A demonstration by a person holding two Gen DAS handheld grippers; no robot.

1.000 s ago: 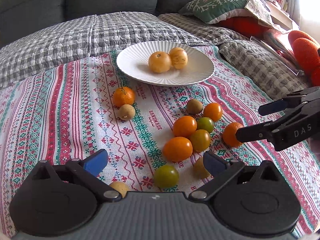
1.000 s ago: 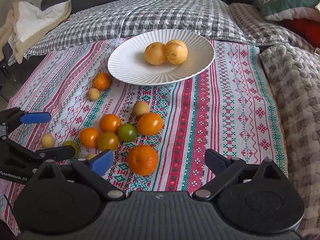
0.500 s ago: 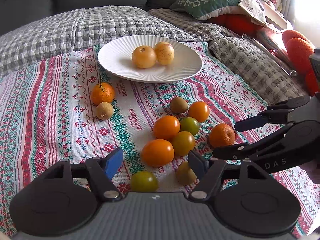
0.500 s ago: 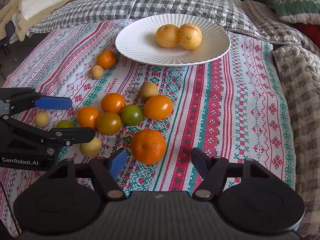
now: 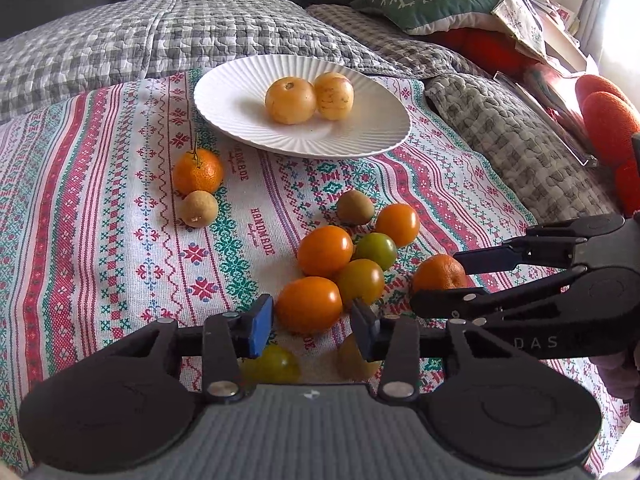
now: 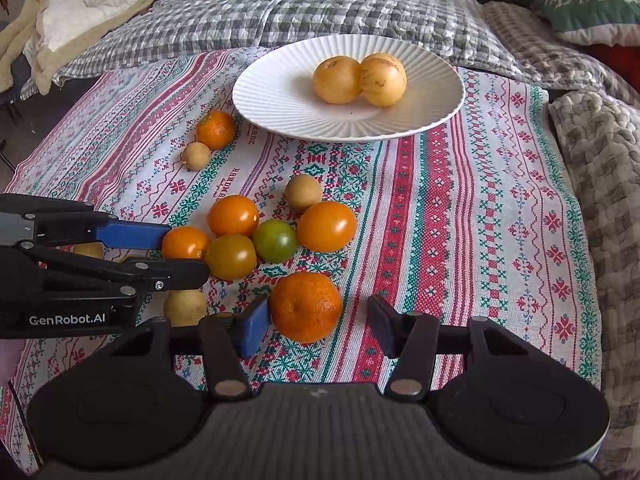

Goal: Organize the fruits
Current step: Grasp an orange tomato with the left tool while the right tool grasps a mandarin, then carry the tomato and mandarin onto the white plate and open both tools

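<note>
Since a second ago both pairs of jaws have narrowed from wide open, and each now brackets a fruit. On the left, the left gripper (image 5: 310, 326) is closing around an orange tomato (image 5: 309, 304); the blue pad sits just beside it, and contact cannot be confirmed. A small mandarin (image 5: 197, 171) and a tan round fruit (image 5: 198, 208) lie touching farther left on the patterned cloth (image 5: 100, 208). In the middle, more orange and green tomatoes cluster together, and beyond them the white plate (image 5: 240, 92) holds two yellow fruits (image 5: 290, 94). To the right, the right gripper (image 6: 316, 328) is closing on a large mandarin (image 6: 306, 306): its blue pad touches one side, while the other finger stands clear.
</note>
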